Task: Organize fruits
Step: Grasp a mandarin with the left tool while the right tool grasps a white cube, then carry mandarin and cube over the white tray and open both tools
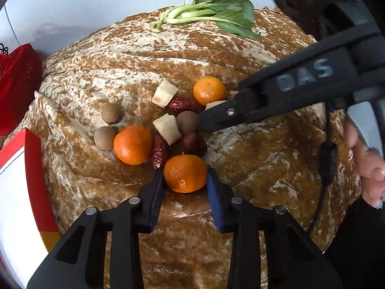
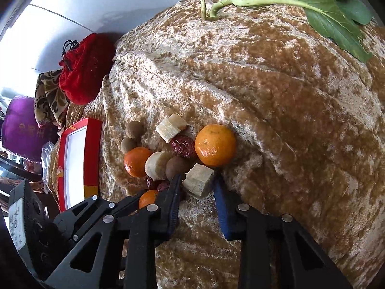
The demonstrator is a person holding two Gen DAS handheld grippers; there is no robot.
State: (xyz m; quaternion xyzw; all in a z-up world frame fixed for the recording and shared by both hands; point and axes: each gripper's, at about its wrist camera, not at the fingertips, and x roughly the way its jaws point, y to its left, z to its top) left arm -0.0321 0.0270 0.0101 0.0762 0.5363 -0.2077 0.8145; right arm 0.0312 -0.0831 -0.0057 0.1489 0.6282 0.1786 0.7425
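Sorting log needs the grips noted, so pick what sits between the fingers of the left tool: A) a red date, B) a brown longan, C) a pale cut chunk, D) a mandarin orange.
D: in the left wrist view the left tool has its pads on either side of a mandarin orange, the nearest one in the pile.

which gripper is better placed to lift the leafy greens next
Neither is close. The right gripper is marginally nearer the greens, but it clamps a pale chunk and the left gripper an orange.
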